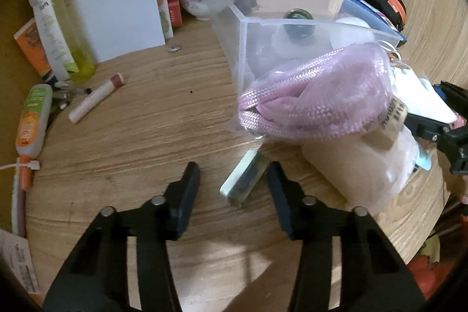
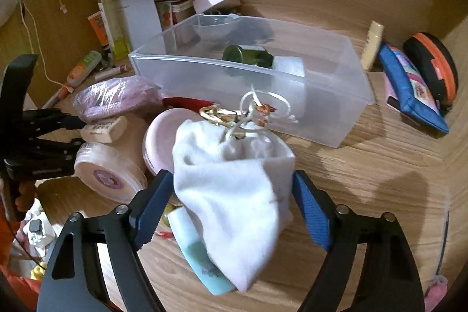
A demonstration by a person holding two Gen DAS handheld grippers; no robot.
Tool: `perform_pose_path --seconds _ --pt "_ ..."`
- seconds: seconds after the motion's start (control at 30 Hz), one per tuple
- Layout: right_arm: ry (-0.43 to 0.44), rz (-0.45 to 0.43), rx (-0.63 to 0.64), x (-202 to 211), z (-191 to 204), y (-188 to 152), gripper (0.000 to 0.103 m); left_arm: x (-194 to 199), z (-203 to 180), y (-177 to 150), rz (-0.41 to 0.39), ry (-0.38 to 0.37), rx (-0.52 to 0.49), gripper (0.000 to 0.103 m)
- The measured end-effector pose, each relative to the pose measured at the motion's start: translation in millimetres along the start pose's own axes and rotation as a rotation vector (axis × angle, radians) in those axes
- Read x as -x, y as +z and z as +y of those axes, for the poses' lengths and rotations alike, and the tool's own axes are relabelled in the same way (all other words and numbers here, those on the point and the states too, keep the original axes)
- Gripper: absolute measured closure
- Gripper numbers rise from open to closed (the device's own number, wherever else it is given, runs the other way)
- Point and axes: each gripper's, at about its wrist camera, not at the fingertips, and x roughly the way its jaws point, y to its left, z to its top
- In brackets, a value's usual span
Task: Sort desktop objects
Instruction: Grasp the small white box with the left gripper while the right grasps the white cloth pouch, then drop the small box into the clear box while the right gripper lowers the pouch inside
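on a cluttered wooden bench (image 1: 131, 136), the left tool (image 1: 234, 189) spreads around a pale green bar (image 1: 242, 180); the right tool (image 2: 231, 195) brackets a white pouch (image 2: 231, 189) beside a clear bin (image 2: 321, 95).

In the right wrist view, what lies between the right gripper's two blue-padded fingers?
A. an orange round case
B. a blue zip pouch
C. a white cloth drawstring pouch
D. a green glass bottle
C: the white cloth drawstring pouch fills the gap of the right gripper, one blue pad at each of its sides, while the green bottle lies inside the clear plastic bin.
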Motion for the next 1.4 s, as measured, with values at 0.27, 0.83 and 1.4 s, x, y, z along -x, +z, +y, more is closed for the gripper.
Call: perform_pose_path --seconds 0.27,0.83,1.4 --pt "0.006 0.004 0.013 -1 -3 -3 0.049 3 4 -1 -0.012 -0.001 0.029 0.087" --pt "-0.036 -0.121 -0.059 50 -24 -3 0.058 56 20 24 -0.166 0.004 0.111 0.087" --pt "-0.08 -0.252 -0.07 78 -44 33 0.058 77 -6 80 -0.281 -0.062 0.07 0.087"
